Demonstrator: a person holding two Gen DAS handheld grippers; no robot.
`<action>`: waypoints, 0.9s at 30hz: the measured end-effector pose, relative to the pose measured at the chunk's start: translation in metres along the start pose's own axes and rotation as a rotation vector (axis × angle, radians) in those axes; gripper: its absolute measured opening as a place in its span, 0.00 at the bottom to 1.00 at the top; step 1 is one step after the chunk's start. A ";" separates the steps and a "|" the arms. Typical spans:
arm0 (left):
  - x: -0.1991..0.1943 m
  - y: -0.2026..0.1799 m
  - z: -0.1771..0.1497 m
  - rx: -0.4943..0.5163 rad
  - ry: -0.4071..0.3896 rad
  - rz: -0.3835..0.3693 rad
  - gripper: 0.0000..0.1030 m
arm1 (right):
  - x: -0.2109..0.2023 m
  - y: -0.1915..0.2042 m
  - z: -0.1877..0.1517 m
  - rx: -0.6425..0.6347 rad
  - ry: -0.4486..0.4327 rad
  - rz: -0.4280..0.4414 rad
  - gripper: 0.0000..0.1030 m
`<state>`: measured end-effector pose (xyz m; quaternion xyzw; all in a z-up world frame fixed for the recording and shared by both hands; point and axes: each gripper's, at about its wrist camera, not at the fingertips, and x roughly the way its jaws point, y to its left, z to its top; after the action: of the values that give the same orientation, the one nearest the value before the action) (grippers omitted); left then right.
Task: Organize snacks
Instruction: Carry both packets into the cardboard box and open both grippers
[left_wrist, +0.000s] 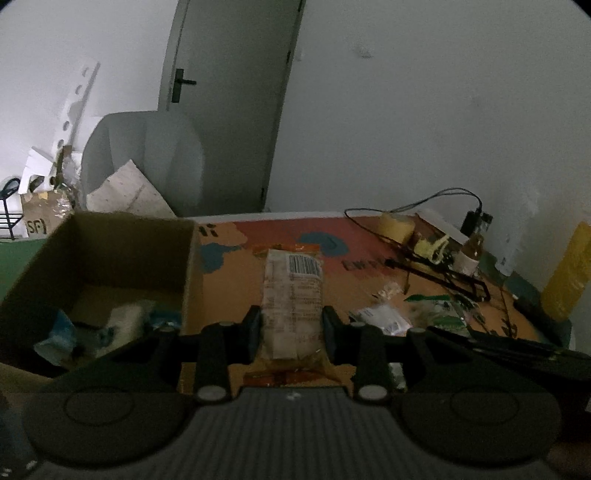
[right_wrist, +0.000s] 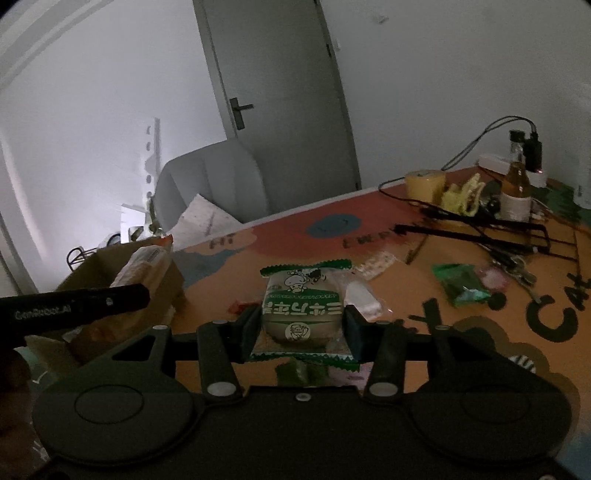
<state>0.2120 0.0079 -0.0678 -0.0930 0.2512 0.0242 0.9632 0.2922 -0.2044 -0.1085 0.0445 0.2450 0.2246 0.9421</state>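
- The desk is the largest thing here, covered by a printed mat in orange, red and blue with dark lettering; it carries everything below.
- An open cardboard box stands on the desk's left part. Inside it lie a pale wrapped packet and some blue wrappers, blurred in the dim light.
- Toward the far right of the desk sit a roll of yellow tape, a brown glass bottle and a black wire rack, with a dark cable looping behind them.
- The left tool is closed onto a long clear-wrapped snack pack with orange sealed ends and a barcode label facing up; its two fingers press the pack's sides, and the pack hangs just to the right of the box wall, above the mat.
- The right tool is clamped on a green snack packet with zigzag edges and a cartoon figure, held above the middle of the desk.
- Loose snacks remain on the desk: a white packet just beside the held green one, another green packet further right, and a small clear wrapper behind.
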 end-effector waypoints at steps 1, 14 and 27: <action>-0.002 0.002 0.002 -0.001 -0.004 0.004 0.32 | 0.001 0.003 0.001 -0.004 -0.003 0.005 0.45; -0.024 0.042 0.019 -0.027 -0.056 0.067 0.32 | 0.013 0.050 0.013 -0.045 -0.016 0.078 0.45; -0.042 0.091 0.030 -0.082 -0.100 0.151 0.32 | 0.029 0.105 0.024 -0.100 -0.010 0.170 0.45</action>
<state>0.1812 0.1026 -0.0369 -0.1118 0.2079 0.1116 0.9653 0.2840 -0.0969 -0.0800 0.0193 0.2242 0.3155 0.9218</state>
